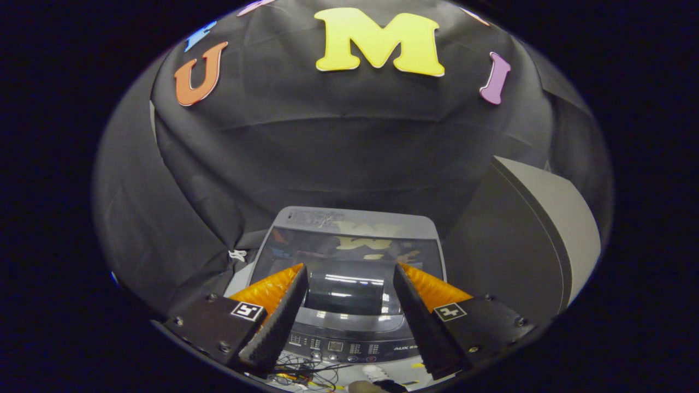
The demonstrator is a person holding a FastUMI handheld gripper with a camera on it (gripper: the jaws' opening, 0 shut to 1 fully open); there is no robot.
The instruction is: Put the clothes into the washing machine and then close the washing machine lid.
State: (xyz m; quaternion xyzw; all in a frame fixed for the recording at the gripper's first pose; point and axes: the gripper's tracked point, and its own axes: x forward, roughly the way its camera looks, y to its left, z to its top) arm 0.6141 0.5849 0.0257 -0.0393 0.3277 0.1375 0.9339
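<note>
Hovering hand-held gripper (349,273) wide open, empty | washing machine (349,327) lid (349,256) shut | grey panel (540,234) beside

camera rides the tongs (349,273), looking steeply down, close above the washing machine (349,305).

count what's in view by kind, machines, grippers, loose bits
washing machine, lid down: 1
grey appliance beside it: 1
gripper, fingers open over the lid: 1
bundle of wires below the control panel: 1
white knot on the black cloth: 1
total: 5
</note>
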